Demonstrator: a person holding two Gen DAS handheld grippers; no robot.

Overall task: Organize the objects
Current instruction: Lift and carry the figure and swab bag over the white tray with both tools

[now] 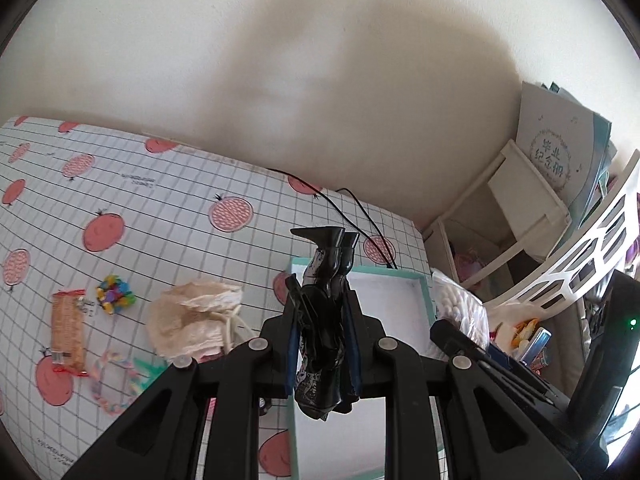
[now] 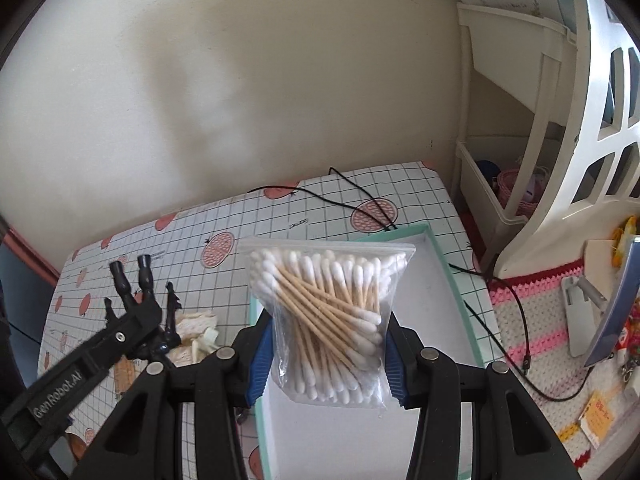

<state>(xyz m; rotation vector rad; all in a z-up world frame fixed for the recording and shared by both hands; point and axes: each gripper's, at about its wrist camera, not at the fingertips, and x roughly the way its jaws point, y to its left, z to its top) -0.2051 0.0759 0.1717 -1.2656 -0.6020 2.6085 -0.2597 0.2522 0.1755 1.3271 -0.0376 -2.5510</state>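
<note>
Figure [image 1: 326,320], black, clamped in left gripper [image 1: 323,344]; long axis along fingers, booted feet pointing away toward wall. Swab bag [image 2: 332,320] pinched upright in right gripper [image 2: 330,354], swabs mostly slanting. Both above tray [image 2: 440,280] near table's [image 2: 192,240] right edge.

doll legs: black, glossy, high-heeled boots [image 1: 326,280], feet pointing up, clamped between the left jaws above the tray.
cotton swabs: clear zip bag [image 2: 330,320] of wooden-stemmed swabs, upright, pinched between the right jaws.
tray: shallow white tray, mint rim [image 2: 452,276], at the counter's right edge.
</note>
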